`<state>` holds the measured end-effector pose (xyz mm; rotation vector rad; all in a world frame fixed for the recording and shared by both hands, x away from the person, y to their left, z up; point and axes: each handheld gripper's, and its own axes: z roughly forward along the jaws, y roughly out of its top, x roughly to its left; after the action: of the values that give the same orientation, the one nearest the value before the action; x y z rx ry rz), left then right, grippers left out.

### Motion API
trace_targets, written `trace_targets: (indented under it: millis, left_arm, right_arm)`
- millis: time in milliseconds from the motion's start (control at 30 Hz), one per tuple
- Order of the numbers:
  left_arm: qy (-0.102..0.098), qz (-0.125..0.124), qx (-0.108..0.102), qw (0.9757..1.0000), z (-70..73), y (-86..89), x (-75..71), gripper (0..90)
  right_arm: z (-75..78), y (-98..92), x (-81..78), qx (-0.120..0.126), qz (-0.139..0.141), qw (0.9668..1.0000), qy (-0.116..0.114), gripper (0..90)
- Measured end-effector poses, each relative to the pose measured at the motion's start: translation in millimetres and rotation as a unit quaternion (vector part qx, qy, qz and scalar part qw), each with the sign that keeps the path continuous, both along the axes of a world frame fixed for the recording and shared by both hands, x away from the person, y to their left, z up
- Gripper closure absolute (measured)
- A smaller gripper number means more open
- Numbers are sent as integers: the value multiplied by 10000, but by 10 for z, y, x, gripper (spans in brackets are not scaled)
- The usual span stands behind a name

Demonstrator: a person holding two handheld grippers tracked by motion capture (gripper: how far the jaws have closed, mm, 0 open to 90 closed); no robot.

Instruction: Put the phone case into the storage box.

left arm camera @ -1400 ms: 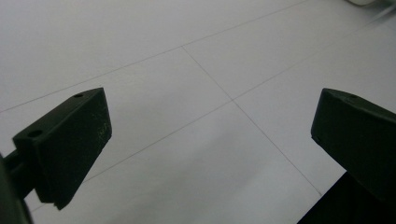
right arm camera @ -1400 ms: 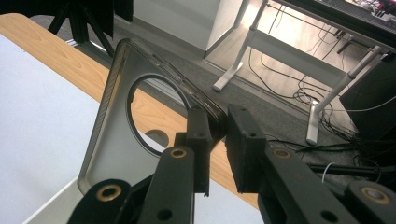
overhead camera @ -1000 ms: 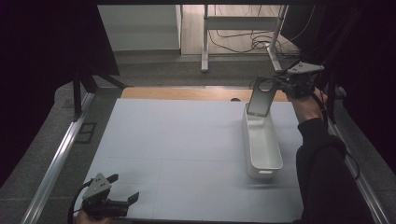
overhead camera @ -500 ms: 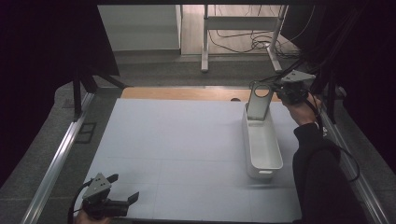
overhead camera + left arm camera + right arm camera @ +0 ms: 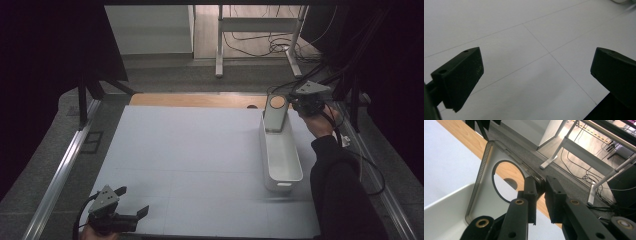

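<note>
The right tongs (image 5: 295, 103) are clamped on the top edge of a clear phone case (image 5: 276, 114) with a round cut-out, seen up close in the right gripper view (image 5: 486, 187). The case stands upright with its lower end inside the far end of a long white bin (image 5: 281, 159), which sits near the right edge of the tabletop (image 5: 190, 150). The case looks close to placed, though I cannot tell whether it touches the bin floor. What seems left is to lower it fully and let go. The left tongs (image 5: 131, 215) hang open and hold nothing over the near left corner.
</note>
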<state>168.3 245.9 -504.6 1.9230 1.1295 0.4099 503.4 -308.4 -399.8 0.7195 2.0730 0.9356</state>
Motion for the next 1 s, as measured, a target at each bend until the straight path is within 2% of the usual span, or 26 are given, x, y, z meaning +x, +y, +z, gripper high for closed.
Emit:
trace_targets:
  millis: [233,533,767,1000]
  left_arm:
    - [12,-3,1,10000,-1,-1,3,0]
    - [14,-3,2,10000,-1,-2,3,0]
    - [15,-1,2,10000,-1,-1,3,0]
    - [-10,5,-13,10000,1,4,0,0]
  right_arm:
    - [-62,5,-2,-52,15,9999,-92,790]
    - [-81,11,19,11,-53,9999,-113,764]
    - [-78,17,19,45,-129,9998,-148,695]
    - [-45,1,-13,200,-166,9997,-4,538]
